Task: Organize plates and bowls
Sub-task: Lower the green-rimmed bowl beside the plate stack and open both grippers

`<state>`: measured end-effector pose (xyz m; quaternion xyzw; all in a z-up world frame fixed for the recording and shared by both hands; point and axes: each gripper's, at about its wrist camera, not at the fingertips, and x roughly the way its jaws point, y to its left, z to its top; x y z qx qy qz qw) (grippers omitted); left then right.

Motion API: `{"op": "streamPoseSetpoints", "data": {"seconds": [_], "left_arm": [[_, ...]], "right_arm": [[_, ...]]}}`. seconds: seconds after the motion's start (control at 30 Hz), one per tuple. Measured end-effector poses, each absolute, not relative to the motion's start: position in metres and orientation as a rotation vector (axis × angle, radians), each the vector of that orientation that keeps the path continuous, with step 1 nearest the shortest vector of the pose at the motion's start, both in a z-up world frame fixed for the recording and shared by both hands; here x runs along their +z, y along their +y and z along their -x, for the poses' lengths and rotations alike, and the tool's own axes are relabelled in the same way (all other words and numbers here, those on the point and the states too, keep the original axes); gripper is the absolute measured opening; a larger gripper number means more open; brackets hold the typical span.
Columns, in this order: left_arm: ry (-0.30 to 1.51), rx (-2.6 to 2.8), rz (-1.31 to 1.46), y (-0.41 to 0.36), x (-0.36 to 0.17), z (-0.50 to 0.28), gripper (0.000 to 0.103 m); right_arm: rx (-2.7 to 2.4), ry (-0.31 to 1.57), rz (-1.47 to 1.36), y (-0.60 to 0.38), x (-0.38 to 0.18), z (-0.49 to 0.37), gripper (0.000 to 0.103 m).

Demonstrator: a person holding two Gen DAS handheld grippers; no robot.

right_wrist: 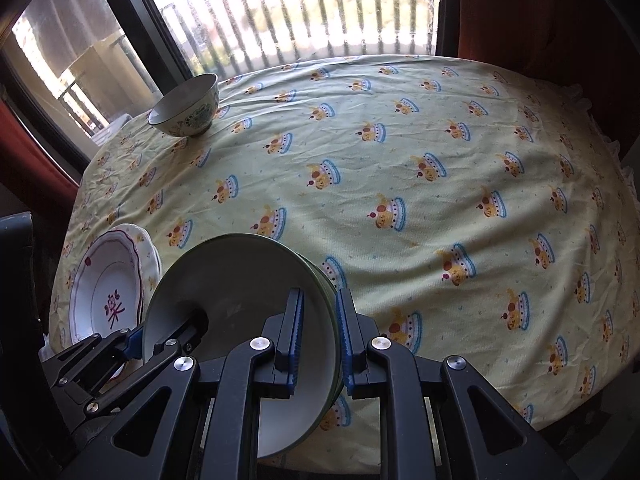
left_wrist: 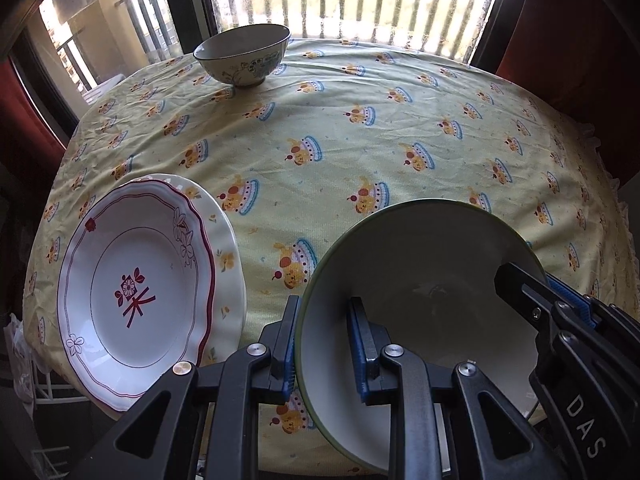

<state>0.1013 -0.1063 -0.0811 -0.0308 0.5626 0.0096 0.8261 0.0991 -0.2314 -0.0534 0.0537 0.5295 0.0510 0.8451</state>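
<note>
Bowl, large, green-rimmed: pinched at opposite sides of its rim by both tools. The left tool grips the left wall, one finger outside, one inside; the right tool grips the right wall likewise. Both are pressed together on the rim. The right wrist view shows a second green edge at the bowl's far side; whether that is another bowl nested beneath cannot be told. The bowl sits tilted near the table's front edge; whether its base touches the cloth is hidden.

Handling, as judged: glazed ceramic, rigid, fairly heavy, slippery and breakable. The thin rim is the only hold, so two opposed grips suit it.

Just left, a red-patterned plate lies on a yellow-flowered plate. A small patterned bowl stands well apart at the table's far side.
</note>
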Motion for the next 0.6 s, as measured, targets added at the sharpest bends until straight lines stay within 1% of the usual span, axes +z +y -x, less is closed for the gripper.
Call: {"op": "streamPoseSetpoints", "data": {"seconds": [0.37, 0.43, 0.47, 0.5, 0.6], "left_arm": [[1.190, 0.020, 0.036, -0.1124, -0.0873, -0.1038, 0.022], [1.192, 0.009, 0.044, -0.1121, -0.0876, -0.1045, 0.023], [1.192, 0.007, 0.047, -0.1122, -0.0876, -0.1045, 0.027], [1.193, 0.002, 0.049, -0.1123, -0.0873, -0.1046, 0.028], [1.190, -0.015, 0.061, -0.1123, -0.0850, -0.1045, 0.037]], "right_arm": [[0.078, 1.090, -0.049, -0.2287, -0.0591, -0.1023, 0.020], [0.080, 1.090, -0.058, -0.2290, -0.0596, -0.1026, 0.023], [0.079, 1.088, -0.065, -0.2295, -0.0596, -0.1025, 0.023], [0.079, 1.088, -0.069, -0.2298, -0.0591, -0.1026, 0.023], [0.097, 1.096, -0.077, -0.2291, -0.0584, -0.1028, 0.030]]}}
